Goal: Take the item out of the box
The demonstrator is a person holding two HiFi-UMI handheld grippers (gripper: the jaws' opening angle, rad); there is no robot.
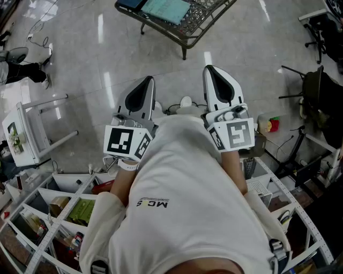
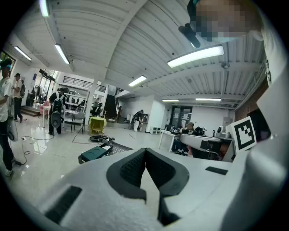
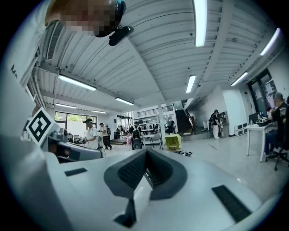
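The left gripper (image 1: 146, 85) and right gripper (image 1: 211, 72), squeezed shut and empty, point to 12 o'clock. The task looks not started. I see no box, so find it first.

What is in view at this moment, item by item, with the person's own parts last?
wire rack: one, black, on the floor at the top of the head view
teal items: a few, on that rack
frame stand: one, white, left edge
compartment shelf: one, white, lower left
green box: one, in a shelf compartment
small object: one, yellow and red, right of the grippers; too small to name
people: several, far across the hall in the gripper views
T-shirt: one, white, on the person
left gripper: white, black fingers together, nothing between them, held at the chest
right gripper: the same, beside it
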